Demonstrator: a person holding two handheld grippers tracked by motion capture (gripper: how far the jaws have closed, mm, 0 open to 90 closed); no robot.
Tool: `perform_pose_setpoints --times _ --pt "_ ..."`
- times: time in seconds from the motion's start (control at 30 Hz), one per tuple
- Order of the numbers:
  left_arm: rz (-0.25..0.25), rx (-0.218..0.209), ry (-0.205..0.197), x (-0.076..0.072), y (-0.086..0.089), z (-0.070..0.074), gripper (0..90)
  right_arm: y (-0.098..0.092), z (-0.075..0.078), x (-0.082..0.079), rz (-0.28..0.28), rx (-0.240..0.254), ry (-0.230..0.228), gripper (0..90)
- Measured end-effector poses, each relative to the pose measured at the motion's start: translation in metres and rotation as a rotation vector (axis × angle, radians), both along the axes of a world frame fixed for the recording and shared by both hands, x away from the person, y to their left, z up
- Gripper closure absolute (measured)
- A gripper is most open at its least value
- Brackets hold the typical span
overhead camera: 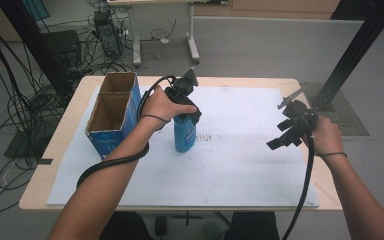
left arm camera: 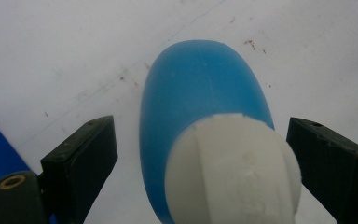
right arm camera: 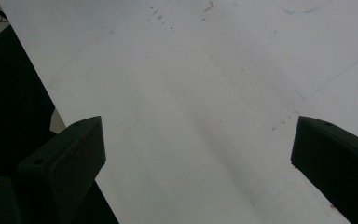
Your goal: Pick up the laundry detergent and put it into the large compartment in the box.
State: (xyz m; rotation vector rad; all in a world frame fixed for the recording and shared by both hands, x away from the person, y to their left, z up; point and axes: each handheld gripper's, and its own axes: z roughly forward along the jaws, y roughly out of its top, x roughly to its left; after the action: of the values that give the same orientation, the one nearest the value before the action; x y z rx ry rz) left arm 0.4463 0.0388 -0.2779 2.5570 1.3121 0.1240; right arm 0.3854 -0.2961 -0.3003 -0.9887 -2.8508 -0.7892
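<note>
A blue bottle point(overhead camera: 184, 135) with a white cap point(left arm camera: 233, 172) stands upright on the white paper sheet point(overhead camera: 240, 165), left of the table's middle. My left gripper point(overhead camera: 185, 118) comes down on it from above. In the left gripper view the blue bottle point(left arm camera: 196, 84) rises between the jaws of the left gripper point(left arm camera: 200, 144). They stand wide on either side of the cap, with a clear gap on the left. My right gripper point(overhead camera: 283, 138) hovers open over the sheet's right part. Nothing lies between the black jaws of the right gripper point(right arm camera: 196, 149).
An open blue cardboard box point(overhead camera: 112, 115) with two compartments stands at the table's left, close to the bottle. The wooden table point(overhead camera: 55, 150) ends just beyond the sheet. Cables and desk legs lie on the floor behind.
</note>
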Motion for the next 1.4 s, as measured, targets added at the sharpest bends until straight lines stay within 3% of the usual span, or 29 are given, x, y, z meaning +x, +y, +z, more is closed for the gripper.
perform_pose_setpoints --times 1.4 --pt "0.021 -0.006 0.003 -0.0020 -0.0008 0.0016 10.5 -0.0003 0.0006 -0.0018 -0.012 0.008 0.007 2.9"
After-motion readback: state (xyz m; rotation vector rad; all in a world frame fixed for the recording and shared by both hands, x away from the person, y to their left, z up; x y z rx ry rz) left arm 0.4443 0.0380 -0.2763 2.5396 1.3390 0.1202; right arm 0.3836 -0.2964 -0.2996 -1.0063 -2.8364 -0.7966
